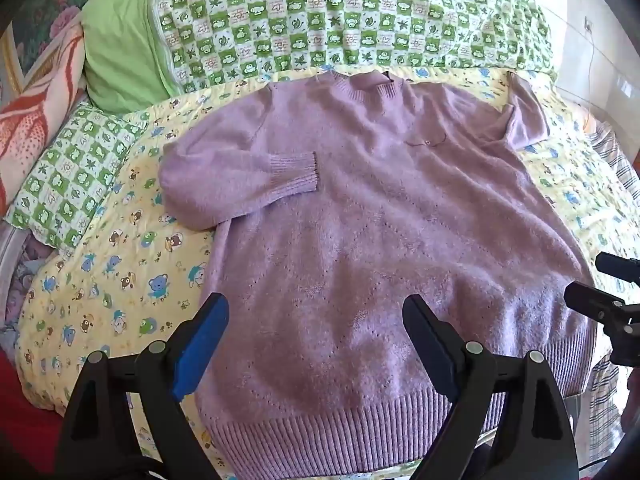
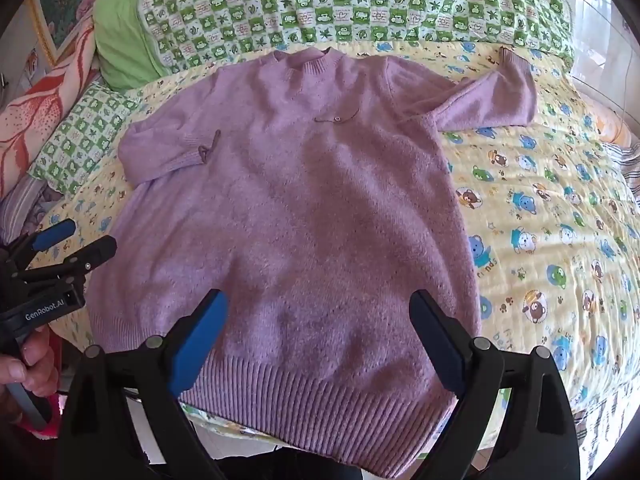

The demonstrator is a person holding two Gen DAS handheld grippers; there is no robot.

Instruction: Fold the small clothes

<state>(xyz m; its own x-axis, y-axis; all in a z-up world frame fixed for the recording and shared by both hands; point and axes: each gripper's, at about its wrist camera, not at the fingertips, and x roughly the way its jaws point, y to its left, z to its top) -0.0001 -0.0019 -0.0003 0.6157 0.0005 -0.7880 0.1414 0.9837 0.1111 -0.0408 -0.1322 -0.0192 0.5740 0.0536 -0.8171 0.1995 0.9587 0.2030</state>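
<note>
The lilac sweater (image 1: 360, 208) lies flat on its back across the yellow animal-print quilt (image 1: 100, 264), neck away from the claws and ribbed hem (image 2: 320, 412) nearest them. It looks like soft, fuzzy knit — light, limp, likely to stretch and drape rather than hold a crease. One sleeve (image 1: 240, 176) is already folded in across the chest, ahead and to the left of the left gripper (image 1: 316, 316); the other sleeve (image 2: 488, 100) is flung out, far ahead and to the right of the right gripper (image 2: 320, 312). Both claws hover just above the hem with jaws spread wide, gripping nothing. The firmer ribbing — cuff or hem corners — seems the best hold. Beyond the neck sits a green checked pillow (image 1: 340, 12).
</note>
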